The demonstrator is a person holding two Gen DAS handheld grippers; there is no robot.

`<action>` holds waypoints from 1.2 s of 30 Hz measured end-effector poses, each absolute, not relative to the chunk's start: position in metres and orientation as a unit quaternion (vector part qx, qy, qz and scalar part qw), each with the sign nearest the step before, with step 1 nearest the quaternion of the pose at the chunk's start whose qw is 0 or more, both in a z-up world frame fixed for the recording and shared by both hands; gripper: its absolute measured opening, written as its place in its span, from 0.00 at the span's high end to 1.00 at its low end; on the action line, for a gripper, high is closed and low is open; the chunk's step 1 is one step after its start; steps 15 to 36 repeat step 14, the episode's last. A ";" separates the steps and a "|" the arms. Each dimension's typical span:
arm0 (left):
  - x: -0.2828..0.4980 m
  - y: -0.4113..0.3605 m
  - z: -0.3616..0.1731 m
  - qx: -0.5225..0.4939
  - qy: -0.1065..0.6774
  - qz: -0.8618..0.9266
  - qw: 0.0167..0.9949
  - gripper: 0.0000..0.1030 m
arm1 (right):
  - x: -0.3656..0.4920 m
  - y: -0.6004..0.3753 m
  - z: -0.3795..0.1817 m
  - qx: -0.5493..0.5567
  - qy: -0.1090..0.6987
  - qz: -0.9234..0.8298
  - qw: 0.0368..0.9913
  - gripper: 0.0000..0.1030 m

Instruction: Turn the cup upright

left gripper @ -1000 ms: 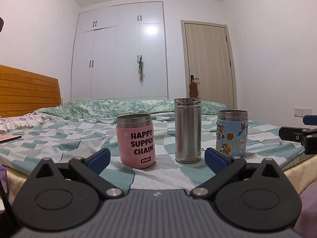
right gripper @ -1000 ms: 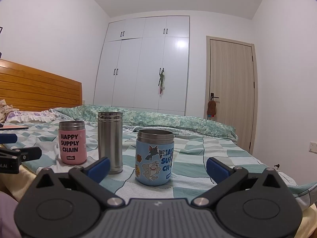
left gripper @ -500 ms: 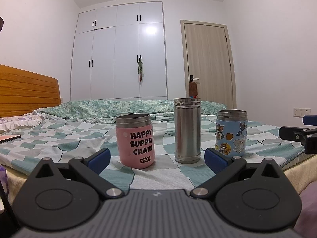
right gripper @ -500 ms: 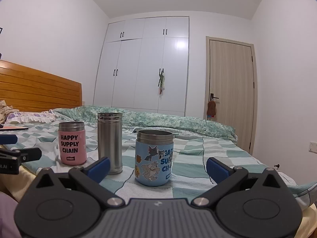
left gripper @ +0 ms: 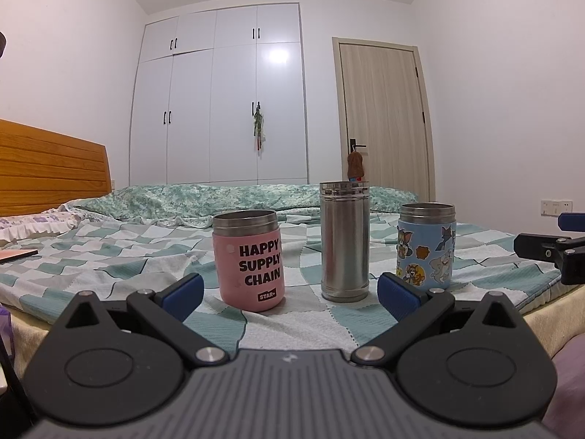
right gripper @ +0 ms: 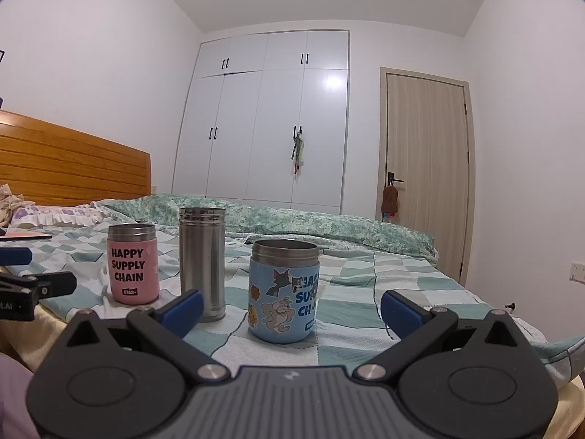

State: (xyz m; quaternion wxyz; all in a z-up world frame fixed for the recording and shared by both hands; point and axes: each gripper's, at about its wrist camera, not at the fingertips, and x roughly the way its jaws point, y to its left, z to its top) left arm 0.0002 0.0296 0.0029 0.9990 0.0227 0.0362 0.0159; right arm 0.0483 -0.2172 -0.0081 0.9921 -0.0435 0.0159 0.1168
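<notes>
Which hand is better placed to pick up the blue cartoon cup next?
Right. The blue cup sits centred between the open right tongs, close ahead. The left tongs, also open, frame the pink cup and steel cup instead.

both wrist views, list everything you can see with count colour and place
pink cup: 1, pink with steel rim, upright on the bed, left of the row
steel cup: 1, bare steel, tall, upright in the middle
blue cup: 1, blue with cartoon stickers, upright at the right end
bed: 1, green and white checked cover, under the cups
headboard: 1, orange wood, left
wardrobe: 1, white, back wall
door: 1, light wood, right of the wardrobe
left hand-held gripper: 1, black with blue pads, open, facing the pink cup
right hand-held gripper: 1, black with blue pads, open, facing the blue cup
</notes>
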 end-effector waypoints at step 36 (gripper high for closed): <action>0.001 0.029 0.003 0.023 0.037 0.017 0.999 0.00 | 0.049 -0.217 -0.009 -0.046 0.016 0.117 0.992 0.00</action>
